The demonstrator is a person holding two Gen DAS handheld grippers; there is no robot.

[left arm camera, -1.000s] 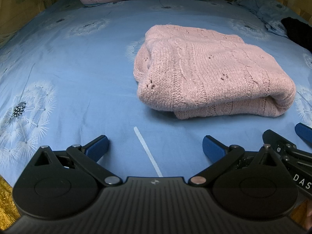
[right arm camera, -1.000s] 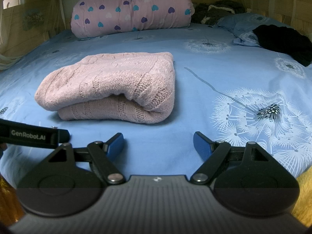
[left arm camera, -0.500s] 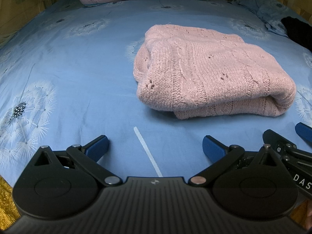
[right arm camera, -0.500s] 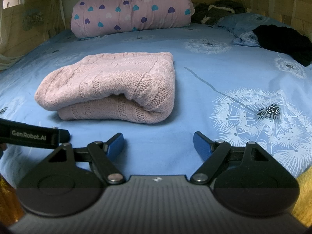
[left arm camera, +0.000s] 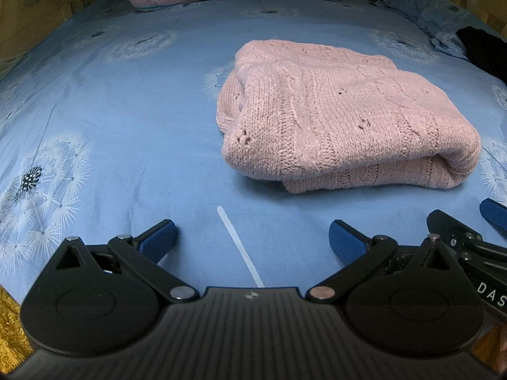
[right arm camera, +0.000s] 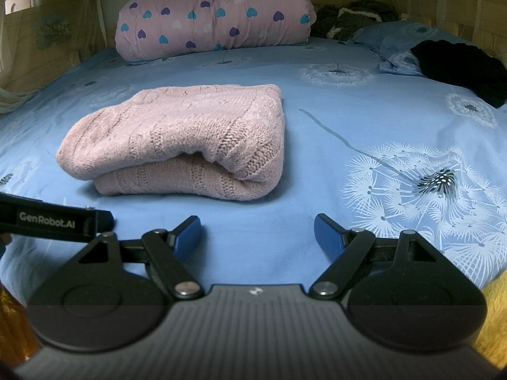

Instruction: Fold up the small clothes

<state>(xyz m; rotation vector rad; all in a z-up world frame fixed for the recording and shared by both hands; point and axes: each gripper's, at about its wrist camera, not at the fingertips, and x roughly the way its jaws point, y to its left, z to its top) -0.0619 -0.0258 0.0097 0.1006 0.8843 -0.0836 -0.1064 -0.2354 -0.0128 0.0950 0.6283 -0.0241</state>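
The left gripper (left arm camera: 252, 237) is held with jaws wide and empty. The pink knitted sweater (left arm camera: 342, 117) lies folded on the bed (left arm camera: 126, 95), apart from both grippers. The right gripper (right arm camera: 256, 231) is likewise wide and empty. Folding is judged complete; another garment would be needed next.

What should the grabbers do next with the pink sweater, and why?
Probably nothing more to the pink sweater: it already lies folded over on the blue bedsheet. The left gripper and right gripper are both open, empty and short of it. A sensible next small move is to swing the right gripper toward the black garment at the far right, which looks unfolded.
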